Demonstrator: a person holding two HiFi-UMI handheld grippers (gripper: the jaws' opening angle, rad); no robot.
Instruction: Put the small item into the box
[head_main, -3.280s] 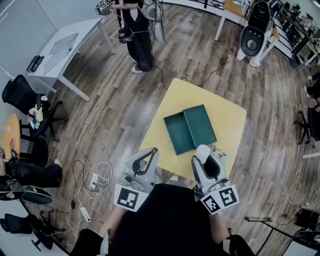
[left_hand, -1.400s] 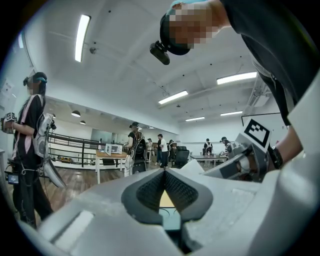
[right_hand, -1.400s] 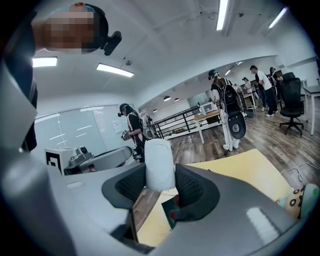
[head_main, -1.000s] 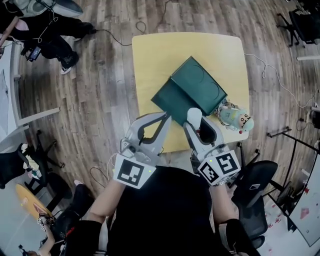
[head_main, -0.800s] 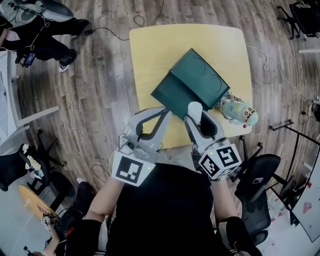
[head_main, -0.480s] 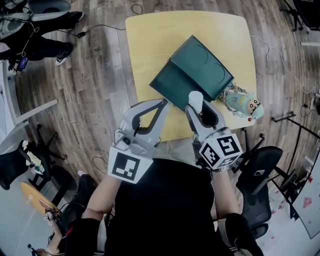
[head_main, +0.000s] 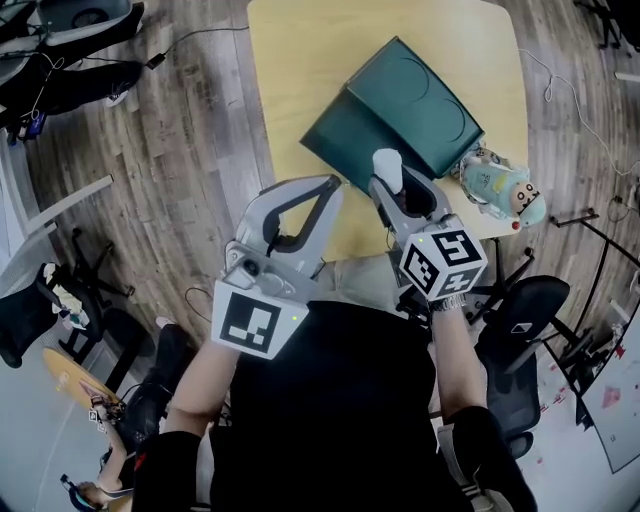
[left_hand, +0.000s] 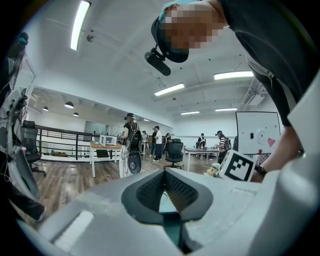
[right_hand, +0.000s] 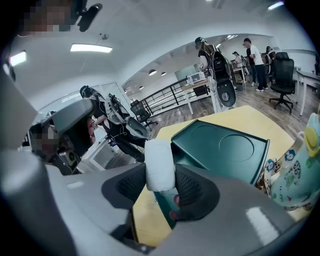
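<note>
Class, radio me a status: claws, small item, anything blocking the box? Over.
Left claw shut, empty. Right claw shut on white item, by open green box. Toy beside box, not blocking.

— How's the light?
— Bright and even, from long ceiling strip lights (left_hand: 80, 22). The yellow table (head_main: 300, 80) is lit flat across its top.
— Sharp?
— On the table, yes: the green box (head_main: 415, 100) is crisp. Away from the table the wooden floor (head_main: 190, 150) bows in fisheye curves toward the frame edges. Both gripper views darken at their corners, and their nearest foreground is soft.
</note>
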